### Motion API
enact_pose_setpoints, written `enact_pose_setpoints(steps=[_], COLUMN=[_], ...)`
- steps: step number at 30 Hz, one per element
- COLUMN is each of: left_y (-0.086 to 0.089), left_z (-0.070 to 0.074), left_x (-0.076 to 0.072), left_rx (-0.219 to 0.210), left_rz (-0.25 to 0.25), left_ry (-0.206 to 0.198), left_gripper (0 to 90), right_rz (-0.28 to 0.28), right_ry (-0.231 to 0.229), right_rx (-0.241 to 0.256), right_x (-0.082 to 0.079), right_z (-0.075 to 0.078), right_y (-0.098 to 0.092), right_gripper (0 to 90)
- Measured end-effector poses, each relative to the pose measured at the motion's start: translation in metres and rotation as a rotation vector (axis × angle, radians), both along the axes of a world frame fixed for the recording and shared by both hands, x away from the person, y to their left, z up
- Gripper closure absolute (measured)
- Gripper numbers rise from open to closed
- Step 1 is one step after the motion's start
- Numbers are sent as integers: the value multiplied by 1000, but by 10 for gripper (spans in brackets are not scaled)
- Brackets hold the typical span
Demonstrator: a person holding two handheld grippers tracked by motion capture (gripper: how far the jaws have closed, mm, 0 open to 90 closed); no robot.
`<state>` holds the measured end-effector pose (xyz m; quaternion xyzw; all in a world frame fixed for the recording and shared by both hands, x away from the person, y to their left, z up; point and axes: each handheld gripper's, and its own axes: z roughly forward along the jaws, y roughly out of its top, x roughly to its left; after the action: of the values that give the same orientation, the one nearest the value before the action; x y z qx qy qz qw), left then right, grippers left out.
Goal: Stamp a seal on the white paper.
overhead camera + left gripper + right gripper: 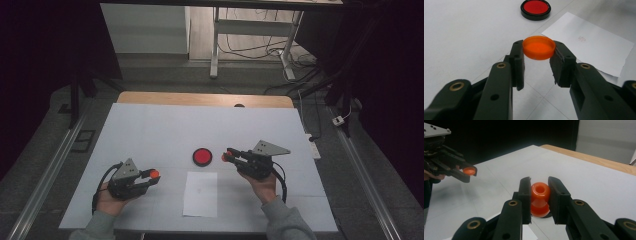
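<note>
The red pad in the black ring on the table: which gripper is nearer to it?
Right. The right gripper, shut on an orange stamp, sits just beside the red pad. The left gripper, shut on an orange cap, is farther off, nearer the person.

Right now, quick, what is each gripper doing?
Left gripper: shut on the orange cap.
Right gripper: shut on the orange stamp.

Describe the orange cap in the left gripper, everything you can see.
The orange cap is a small, round, shallow disc of translucent-looking plastic with a low rim, open side up. It sits level, clamped at its sides between the left gripper jaws' tips, held above the white table. In the high view it shows at, left of the paper sheet.
</note>
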<state>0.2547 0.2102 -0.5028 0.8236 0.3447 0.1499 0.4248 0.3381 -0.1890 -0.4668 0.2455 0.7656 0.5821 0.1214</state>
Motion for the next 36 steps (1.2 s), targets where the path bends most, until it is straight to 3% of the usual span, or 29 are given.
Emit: enact_pose_setpoints(steps=[36], left_y=[0], left_z=[0], left_x=[1], left_rx=[2], left_rz=[-1], left_ry=[0], left_gripper=[652], right_rz=[95], right_ry=[21], right_rx=[-45], right_x=[-14], right_z=[-8], right_y=[21], right_gripper=[726])
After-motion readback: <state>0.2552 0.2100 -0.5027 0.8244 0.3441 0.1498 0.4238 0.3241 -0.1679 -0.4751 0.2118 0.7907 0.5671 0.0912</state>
